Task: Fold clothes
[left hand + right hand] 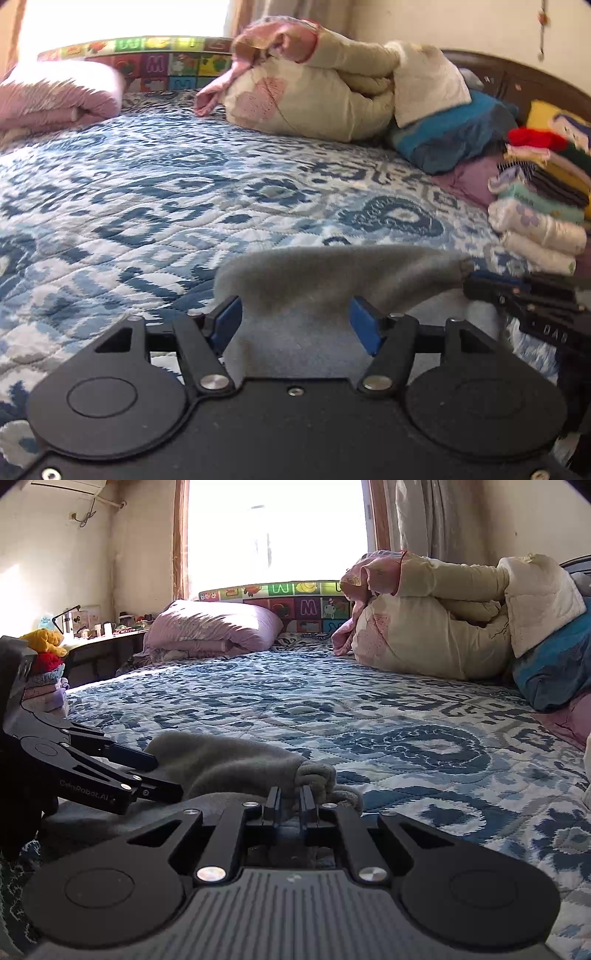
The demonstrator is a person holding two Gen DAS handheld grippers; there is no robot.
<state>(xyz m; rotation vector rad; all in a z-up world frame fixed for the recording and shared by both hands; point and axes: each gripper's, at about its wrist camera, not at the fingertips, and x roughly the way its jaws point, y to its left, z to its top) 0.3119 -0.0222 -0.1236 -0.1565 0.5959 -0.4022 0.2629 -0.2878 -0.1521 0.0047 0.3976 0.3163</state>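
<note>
- The left gripper (295, 325), black with blue pads, stands open; the soft grey fleece garment (332, 280) lies between its fingers, which sit a little apart from the cloth on either side.
- The right gripper (290, 803), black with a ribbed grey body, is clamped tight on a bunched corner of the same grey fleece garment (229, 764), cloth puffing out past the fingertips.
- In the left wrist view the right gripper (476, 286) enters from 3 o'clock and meets the garment's end; in the right wrist view the left gripper (162, 775) reaches in from 9 o'clock, its fingers either side of the grey fold.
- The garment lies on the blue-and-white patterned quilted bedspread (166, 192), at the near edge of the bed.
- At 3 o'clock in the left wrist view stands a stack of folded clothes (539, 206) in white, mint, dark and red; its lower layers are blurred, so the count is unclear.
- At 12 o'clock sits a rolled cream duvet with pink print (314, 96), touching a teal blanket (454, 136) on its right.
- At 10 o'clock lies a folded lilac quilt (210, 627), in front of a colourful alphabet foam mat (306, 605) below the bright window (277, 531).
</note>
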